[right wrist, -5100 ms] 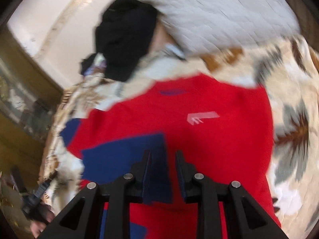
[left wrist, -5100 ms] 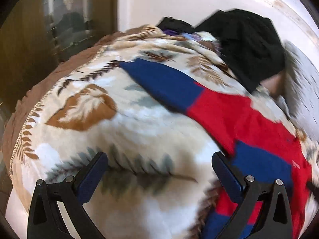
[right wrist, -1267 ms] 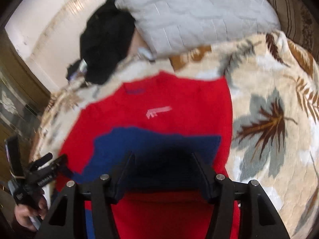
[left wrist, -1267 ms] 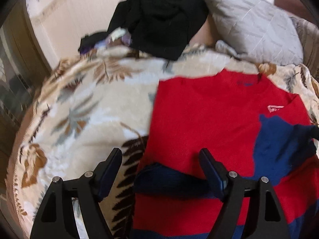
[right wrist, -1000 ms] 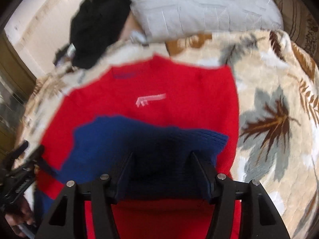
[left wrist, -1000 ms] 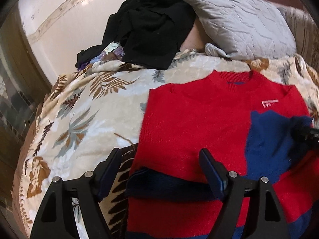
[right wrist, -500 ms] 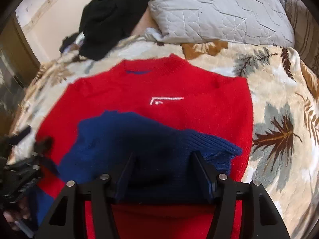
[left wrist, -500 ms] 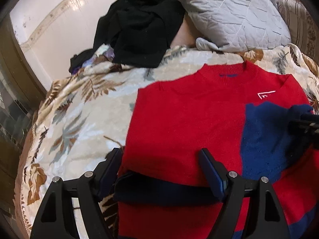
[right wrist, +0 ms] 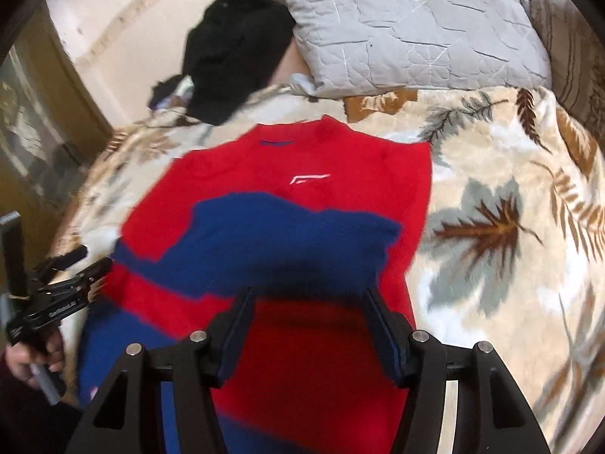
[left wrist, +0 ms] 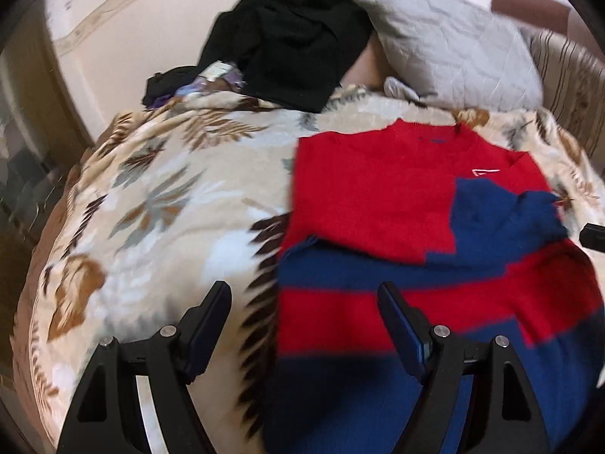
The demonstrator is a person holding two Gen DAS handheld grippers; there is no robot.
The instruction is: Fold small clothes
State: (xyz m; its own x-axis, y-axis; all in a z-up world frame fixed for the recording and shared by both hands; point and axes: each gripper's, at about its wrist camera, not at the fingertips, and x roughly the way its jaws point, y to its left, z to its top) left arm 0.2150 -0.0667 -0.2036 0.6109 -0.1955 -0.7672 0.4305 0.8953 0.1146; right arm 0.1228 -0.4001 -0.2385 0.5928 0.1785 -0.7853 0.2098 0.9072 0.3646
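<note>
A red and blue sweater (left wrist: 378, 196) (right wrist: 340, 151) lies flat on the leaf-patterned blanket (left wrist: 170, 196), neck toward the pillow. A blue sleeve (right wrist: 283, 234) (left wrist: 503, 219) is folded across its chest below the white logo. My left gripper (left wrist: 304, 314) hangs open over the sweater's left edge, where a blue band (left wrist: 340, 268) lies just ahead of the fingers; nothing is between them. My right gripper (right wrist: 310, 317) is open above the red body, just behind the folded sleeve, holding nothing. In the right wrist view a hand (right wrist: 34, 352) holds the left gripper (right wrist: 56, 287) at the sweater's left side.
A grey quilted pillow (left wrist: 453, 53) (right wrist: 408, 30) and a heap of black clothes (left wrist: 295, 38) (right wrist: 234, 38) lie at the head of the bed. A striped cushion (left wrist: 567, 87) sits far right. Bare blanket (right wrist: 491, 227) spreads right of the sweater; dark wooden furniture stands left.
Both grippers have drawn back toward the near side and risen a little. The blue sleeve ends that sat between their fingers now lie on the sweater ahead of them.
</note>
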